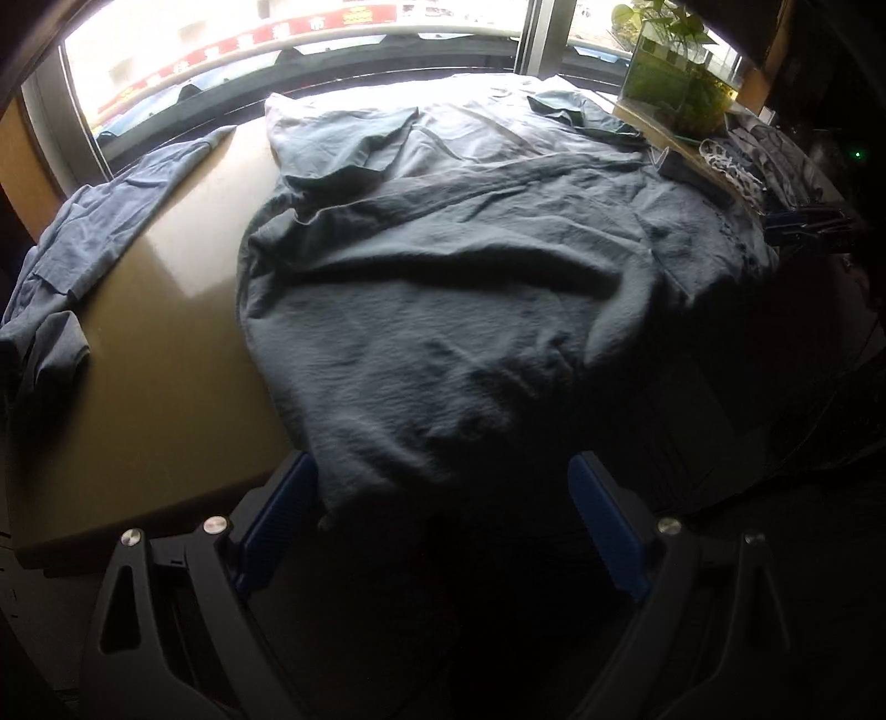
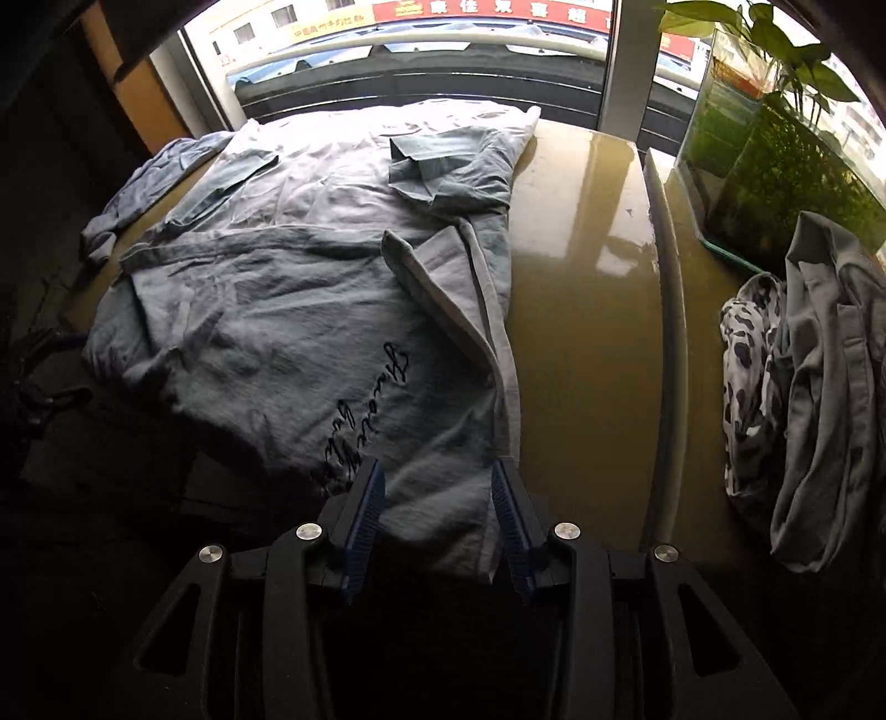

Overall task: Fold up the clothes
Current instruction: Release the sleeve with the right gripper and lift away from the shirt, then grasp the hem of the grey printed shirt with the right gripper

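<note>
In the left wrist view, the left tool [image 1: 443,518] stands spread wide over the near edge of the desk [image 1: 166,354], its blue pads [image 1: 279,515] well apart. The near hem of the grey-blue shirt [image 1: 443,288] droops between them, but neither pad presses on it. The shirt lies crumpled across the middle of the desk, its far part folded toward the window [image 1: 277,50]. A second blue garment [image 1: 105,221] lies along the left edge of the desk. A glass tank with plants [image 1: 675,77] stands at the far right.

In the right wrist view, the right tool [image 2: 437,526] is partly spread, and a corner of the shirt [image 2: 288,332] lies between its pads [image 2: 365,515] without being pinched. Dark script lettering [image 2: 371,410] runs across the cloth just ahead of the tool. The shirt covers the left half of the desk [image 2: 587,310]; the right half is bare and glossy. A pile of clothes [image 2: 808,387], one spotted black and white, lies at the right beside the glass tank [image 2: 775,155].
</note>
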### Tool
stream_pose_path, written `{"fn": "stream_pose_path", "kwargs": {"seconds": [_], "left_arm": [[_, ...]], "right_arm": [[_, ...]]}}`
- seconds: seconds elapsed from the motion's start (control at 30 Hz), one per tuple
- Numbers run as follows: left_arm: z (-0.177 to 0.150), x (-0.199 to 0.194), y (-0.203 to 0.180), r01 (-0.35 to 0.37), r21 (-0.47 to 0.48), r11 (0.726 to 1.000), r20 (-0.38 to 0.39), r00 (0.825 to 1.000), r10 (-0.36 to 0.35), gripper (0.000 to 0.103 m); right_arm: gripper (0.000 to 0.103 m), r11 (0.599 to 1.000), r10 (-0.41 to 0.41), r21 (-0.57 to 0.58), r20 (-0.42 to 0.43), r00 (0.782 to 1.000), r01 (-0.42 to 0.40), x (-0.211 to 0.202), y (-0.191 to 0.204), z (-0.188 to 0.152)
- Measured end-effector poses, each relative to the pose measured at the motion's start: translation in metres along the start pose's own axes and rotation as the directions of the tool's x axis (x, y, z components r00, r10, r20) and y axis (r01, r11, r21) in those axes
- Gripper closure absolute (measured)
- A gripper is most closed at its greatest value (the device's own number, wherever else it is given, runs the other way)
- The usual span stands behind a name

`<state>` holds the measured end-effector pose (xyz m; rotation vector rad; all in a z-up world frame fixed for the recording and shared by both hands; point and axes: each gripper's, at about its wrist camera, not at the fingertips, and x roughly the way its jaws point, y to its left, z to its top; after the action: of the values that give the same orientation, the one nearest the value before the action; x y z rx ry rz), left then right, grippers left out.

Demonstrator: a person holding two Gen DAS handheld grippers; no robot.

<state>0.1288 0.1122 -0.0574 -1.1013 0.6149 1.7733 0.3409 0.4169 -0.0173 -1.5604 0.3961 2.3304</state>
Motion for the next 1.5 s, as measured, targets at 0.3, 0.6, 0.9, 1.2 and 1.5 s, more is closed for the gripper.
{"fn": "stream_pose_path", "kwargs": {"seconds": [0.3,0.6,0.9,1.2,1.5], "left_arm": [[-0.007,0.013,0.006,-0.063,-0.080,0.995,0.032,0.997,0.066,0.005],[-0.002,0.016,0.001,-0.057,-0.080,0.995,0.076,0.995,0.063,0.008],[0.027,0.016,0.005,-0.074,-0.051,0.996,0.122,0.989,0.080,0.009],[0.037,0.023,0.012,-0.059,-0.052,0.997,0.090,0.994,0.063,0.010],[-0.020,-0.009,-0.003,0.042,-0.083,0.996,0.077,0.996,-0.036,0.009]], "right_arm": [[0.062,0.999,-0.011,-0.042,0.125,0.992,0.017,0.008,-0.011,0.024],[0.098,0.994,-0.007,-0.106,0.062,0.998,0.014,0.037,-0.002,0.066],[0.099,0.995,-0.082,0.063,0.079,0.994,0.077,0.019,-0.043,0.057],[0.084,0.941,-0.335,0.053,0.028,0.942,0.333,0.035,-0.020,0.058],[0.061,0.997,0.034,0.066,0.086,0.996,-0.040,-0.016,0.004,-0.033]]}}
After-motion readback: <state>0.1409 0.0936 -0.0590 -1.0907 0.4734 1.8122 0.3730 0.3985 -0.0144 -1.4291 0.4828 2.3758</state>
